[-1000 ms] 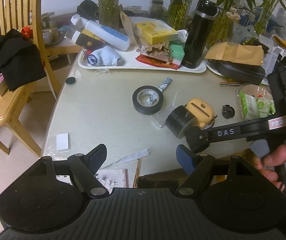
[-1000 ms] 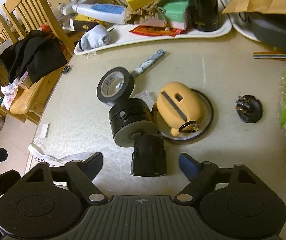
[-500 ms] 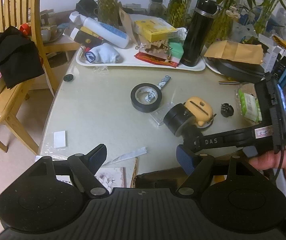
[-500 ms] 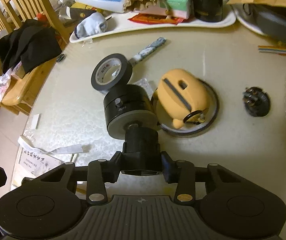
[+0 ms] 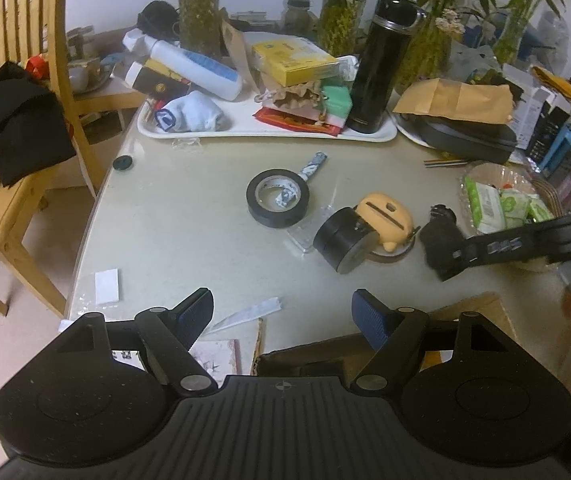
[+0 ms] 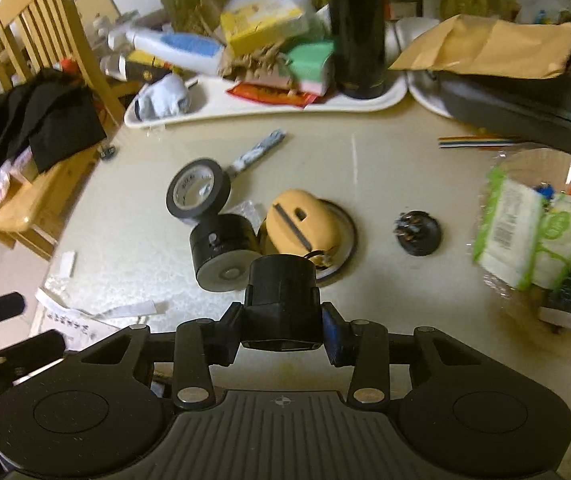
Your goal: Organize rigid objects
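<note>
My right gripper is shut on a small black block-shaped part and holds it above the table; it also shows in the left wrist view. On the table lie a black cylinder, a roll of black tape, a yellow case on a round dish, and a small black plug. My left gripper is open and empty over the table's near edge. The cylinder and tape lie ahead of it.
A white tray at the back holds a black flask, a bottle, boxes and a sock. A dark case under a brown envelope sits at back right, wipes packets at right. A wooden chair with black cloth stands left.
My right gripper closed on the black part, lifted it and carried it right, away from the cylinder. The left gripper stayed open and drew back slightly.
</note>
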`<act>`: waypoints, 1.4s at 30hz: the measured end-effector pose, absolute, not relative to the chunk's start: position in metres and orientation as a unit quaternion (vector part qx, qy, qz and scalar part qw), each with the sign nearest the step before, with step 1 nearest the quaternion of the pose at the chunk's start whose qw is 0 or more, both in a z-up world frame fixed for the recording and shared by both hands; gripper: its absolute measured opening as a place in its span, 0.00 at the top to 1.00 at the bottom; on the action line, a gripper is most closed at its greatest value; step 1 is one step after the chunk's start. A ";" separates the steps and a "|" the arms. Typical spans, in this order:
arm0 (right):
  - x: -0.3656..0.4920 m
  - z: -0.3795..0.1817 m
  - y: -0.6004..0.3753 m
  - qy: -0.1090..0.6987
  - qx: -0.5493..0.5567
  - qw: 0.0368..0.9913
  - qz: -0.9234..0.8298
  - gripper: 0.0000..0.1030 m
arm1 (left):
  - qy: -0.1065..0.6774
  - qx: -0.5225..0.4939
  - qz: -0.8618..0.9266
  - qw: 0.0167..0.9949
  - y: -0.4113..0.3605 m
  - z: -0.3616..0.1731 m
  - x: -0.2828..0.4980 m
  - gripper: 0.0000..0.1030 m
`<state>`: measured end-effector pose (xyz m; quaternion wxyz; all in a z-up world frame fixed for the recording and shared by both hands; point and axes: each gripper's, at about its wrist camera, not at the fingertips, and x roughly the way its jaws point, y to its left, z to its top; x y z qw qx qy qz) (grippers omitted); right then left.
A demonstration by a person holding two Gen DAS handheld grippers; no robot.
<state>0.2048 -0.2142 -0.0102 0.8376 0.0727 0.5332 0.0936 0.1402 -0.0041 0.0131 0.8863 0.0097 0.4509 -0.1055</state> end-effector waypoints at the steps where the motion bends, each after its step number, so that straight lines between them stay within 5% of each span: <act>1: 0.202 -0.006 -0.218 0.530 0.075 0.839 0.093 0.58 | 0.449 0.013 -0.108 0.887 -0.006 0.013 0.140 0.26; 42: 0.156 0.017 -0.253 0.511 0.078 0.851 0.088 0.58 | 0.436 0.075 -0.186 0.877 -0.062 -0.024 0.197 0.27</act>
